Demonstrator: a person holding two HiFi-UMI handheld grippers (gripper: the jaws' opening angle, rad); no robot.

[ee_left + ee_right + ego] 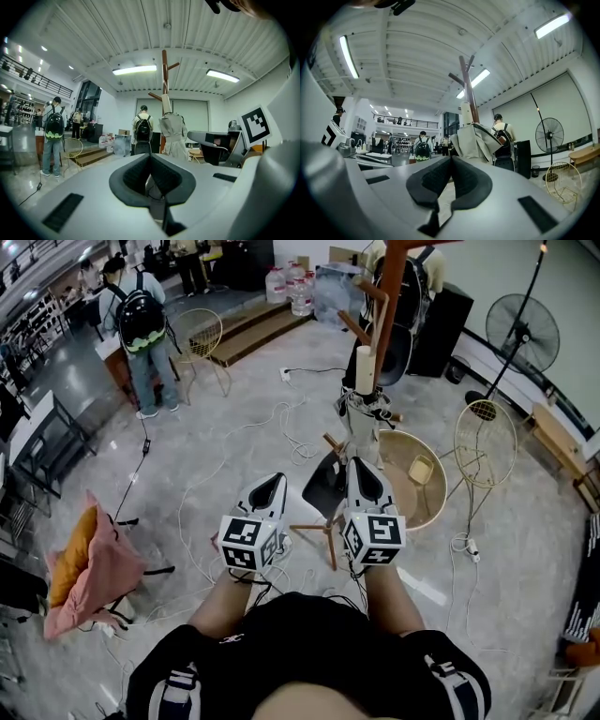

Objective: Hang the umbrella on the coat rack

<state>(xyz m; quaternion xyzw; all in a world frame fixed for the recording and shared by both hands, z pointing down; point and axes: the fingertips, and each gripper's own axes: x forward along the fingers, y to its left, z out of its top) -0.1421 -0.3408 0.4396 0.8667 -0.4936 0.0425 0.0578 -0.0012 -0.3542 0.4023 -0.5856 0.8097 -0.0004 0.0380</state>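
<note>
The brown wooden coat rack [388, 306] stands straight ahead on the floor. A folded beige umbrella [363, 413] with a cream handle hangs against its pole, clear of both grippers. My left gripper [277, 481] and right gripper [357, 467] are held side by side in front of the rack, both shut and empty. In the left gripper view the rack [164, 75] and umbrella [171, 133] rise beyond the closed pads [140, 171]. In the right gripper view the umbrella [476, 138] hangs close behind the closed pads [461, 176], on the rack [467, 84].
A round wicker chair [424, 507] and a wire chair [485, 442] stand right of the rack, and a floor fan [523, 334] farther back. A small black stool [323, 488] sits between the grippers. Cables [281, 423] cross the floor. A person with a backpack [141, 324] stands far left.
</note>
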